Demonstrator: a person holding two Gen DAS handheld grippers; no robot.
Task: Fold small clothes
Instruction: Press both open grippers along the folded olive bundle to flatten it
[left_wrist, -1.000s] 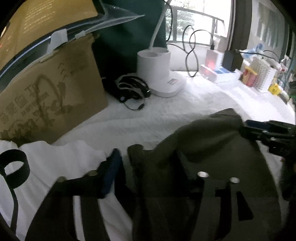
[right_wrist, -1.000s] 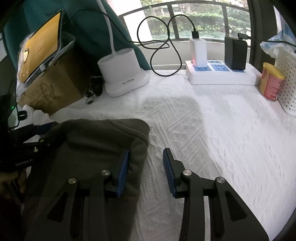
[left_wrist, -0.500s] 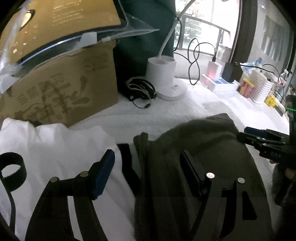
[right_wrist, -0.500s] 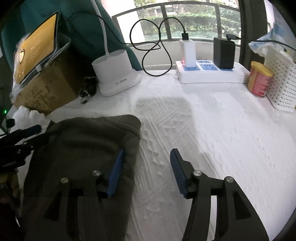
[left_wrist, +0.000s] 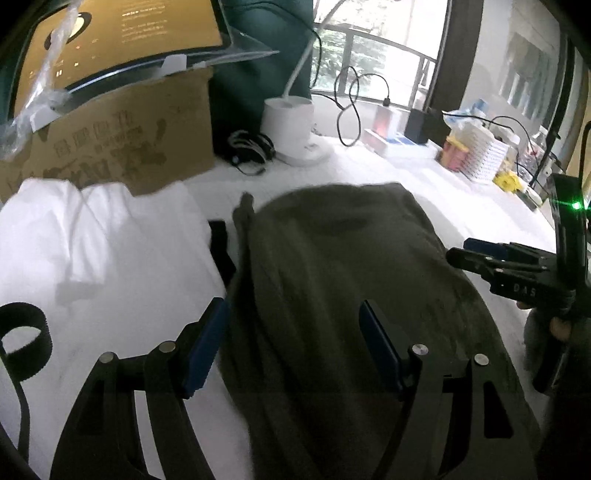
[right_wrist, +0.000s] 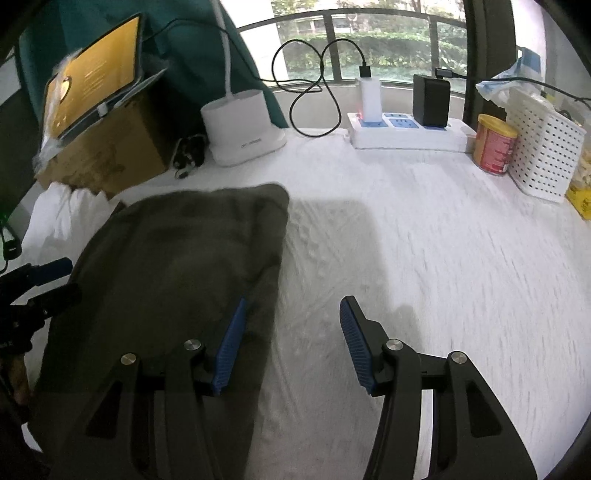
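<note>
Across the white textured cloth (right_wrist: 424, 251) that covers the work surface, a dark olive garment (right_wrist: 177, 258) lies folded into a thick, roughly rectangular pad, its far edge rounded and its right side forming a soft doubled border. To its left sits a crumpled white garment (left_wrist: 92, 229), bunched against the foot of a cardboard box (left_wrist: 122, 144) that carries a tablet (right_wrist: 92, 77) with a glowing amber screen (still in a clear plastic sleeve). Behind the clothes stand a white lamp base (right_wrist: 243, 125), a white power strip (right_wrist: 406, 133) with chargers plugged in, a red and yellow can (right_wrist: 493, 147) and a white perforated basket (right_wrist: 543, 151).

The left gripper (left_wrist: 291, 347) hangs over the near left part of the olive garment, its blue-padded jaws spread wide with the fabric's left edge lying beneath and between them, neither pad pressing on it. The right gripper (right_wrist: 291, 343) sits over the garment's right border, jaws parted: the left pad hovers above the olive fabric, the right pad above bare white cloth, gripping nothing. A black strap loop (left_wrist: 22, 343) lies at the far left.
</note>
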